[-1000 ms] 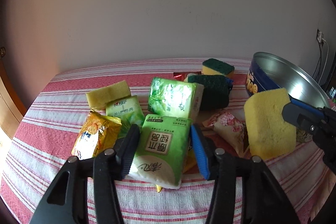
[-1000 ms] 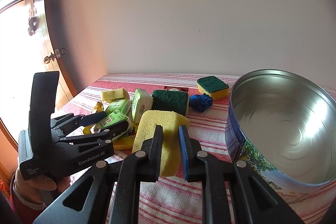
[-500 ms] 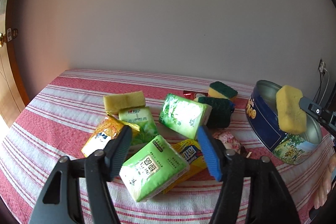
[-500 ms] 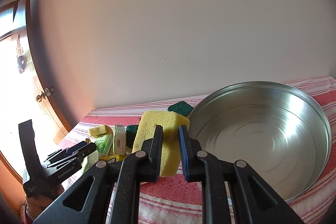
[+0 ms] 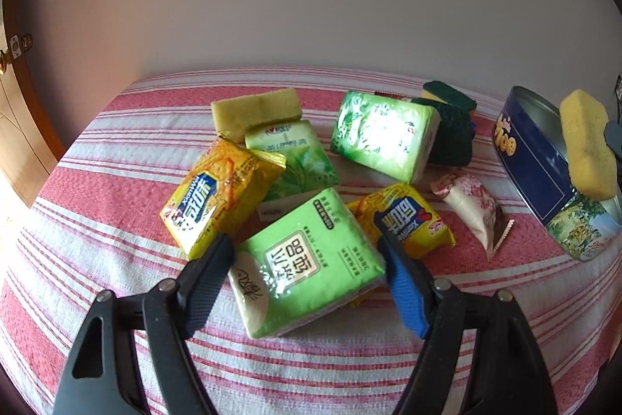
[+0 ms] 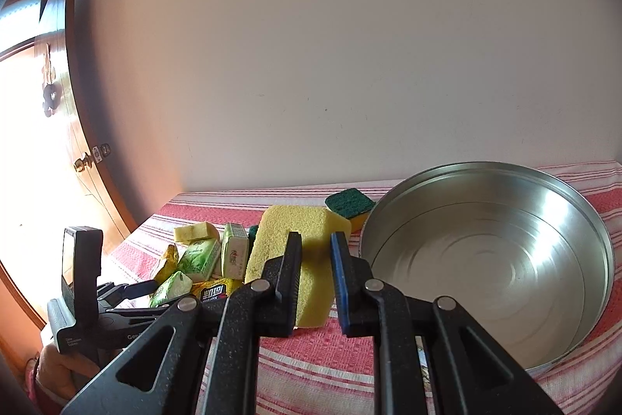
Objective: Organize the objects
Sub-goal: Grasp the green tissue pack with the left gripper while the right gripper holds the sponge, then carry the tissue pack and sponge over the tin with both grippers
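Two hand-held grippers work over a table [image 5: 97,158] covered in a red-and-white striped cloth. The left hand-held gripper [image 5: 305,261] has its jaws spread wide on either side of a light green tissue pack [image 5: 307,259] that lies on the cloth near the front edge; the black finger is just beside the pack's left corner and the blue finger is just beside its right side, but whether either one touches the pack cannot be told. The right hand-held gripper [image 6: 315,273] is closed on a yellow sponge [image 6: 299,240], gripping it near its lower end, and in the left wrist view that sponge [image 5: 587,144] hangs over the near rim of a round metal tin [image 5: 528,158] at the right of the table. The tin [image 6: 486,259] shows a bare, shiny inside. Around the light green pack lie two yellow snack packets [image 5: 217,193], one to its left and one to its right, with a second green tissue pack [image 5: 295,158] and a shiny green pack [image 5: 385,135] farther back. A plain yellow sponge [image 5: 256,109] sits at the far left of the pile, dark green scouring sponges [image 5: 451,131] lie at the far right of it, and a small flowered packet [image 5: 470,205] lies between the pile and the tin.
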{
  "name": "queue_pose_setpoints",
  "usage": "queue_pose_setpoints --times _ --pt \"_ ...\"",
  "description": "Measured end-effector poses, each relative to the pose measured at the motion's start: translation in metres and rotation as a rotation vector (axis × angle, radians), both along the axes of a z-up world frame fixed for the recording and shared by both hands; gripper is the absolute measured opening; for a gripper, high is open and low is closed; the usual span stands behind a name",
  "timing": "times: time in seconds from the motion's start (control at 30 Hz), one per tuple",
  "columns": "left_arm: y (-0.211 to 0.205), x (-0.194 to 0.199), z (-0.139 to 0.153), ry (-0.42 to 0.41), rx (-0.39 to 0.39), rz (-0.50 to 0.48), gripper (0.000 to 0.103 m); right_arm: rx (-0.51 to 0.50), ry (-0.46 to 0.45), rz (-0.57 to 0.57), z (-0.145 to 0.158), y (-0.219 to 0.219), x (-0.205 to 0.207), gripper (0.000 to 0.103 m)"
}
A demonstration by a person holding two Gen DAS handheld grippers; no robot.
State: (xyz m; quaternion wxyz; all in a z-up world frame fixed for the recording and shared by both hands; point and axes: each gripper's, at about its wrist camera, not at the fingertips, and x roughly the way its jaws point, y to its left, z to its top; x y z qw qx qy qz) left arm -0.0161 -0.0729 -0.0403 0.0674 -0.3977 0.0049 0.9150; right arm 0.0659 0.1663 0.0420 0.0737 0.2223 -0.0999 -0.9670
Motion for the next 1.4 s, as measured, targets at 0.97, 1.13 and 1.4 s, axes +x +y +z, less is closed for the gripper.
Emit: queue_pose_setpoints --times 0.97,1.13,1.4 --pt "-0.055 0.025 -0.001 -0.006 0.151 0.151 0.032 -0.016 0.025 0.034 0.007 0.008 0.012 0.017" --pt "-0.042 0.022 0.010 0.054 0.086 0.140 0.026 -0.002 0.024 0.038 0.006 0.005 0.012 0.017" --pt "-0.032 0.032 0.022 0.115 0.148 0.129 0.023 -0.048 0.043 0.025 0.013 0.021 0.015 0.017"
